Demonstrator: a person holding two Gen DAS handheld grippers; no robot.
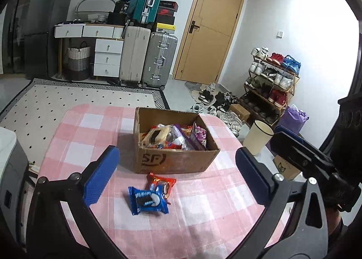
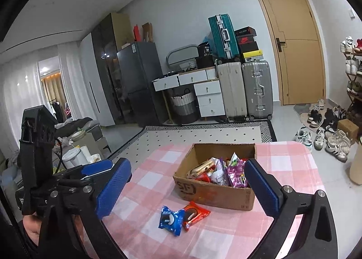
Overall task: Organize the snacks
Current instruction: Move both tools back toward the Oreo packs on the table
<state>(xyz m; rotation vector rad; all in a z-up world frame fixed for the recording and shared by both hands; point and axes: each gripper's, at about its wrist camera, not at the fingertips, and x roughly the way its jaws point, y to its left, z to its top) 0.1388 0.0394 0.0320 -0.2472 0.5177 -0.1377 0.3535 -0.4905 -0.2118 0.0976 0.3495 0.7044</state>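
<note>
A cardboard box (image 1: 174,157) is sitting on a table under a pink checked tablecloth (image 1: 95,127), holding a jumble of snack packets (image 1: 174,136) (purple, red and silver wrappers among them). Just in front of the box, two cookie packs are lying on the cloth: a blue cookie pack (image 1: 148,200) is overlapping the near end of a red cookie pack (image 1: 161,183), the two touching.

The left gripper (image 1: 177,177) is hanging above the cloth with its blue pads spread wide, gripping nothing; the two packs are showing in the gap between its jaws, lower down. The right gripper (image 2: 187,186) is likewise standing wide and empty, with the box and both packs framed between its fingers (image 2: 113,187).
</note>
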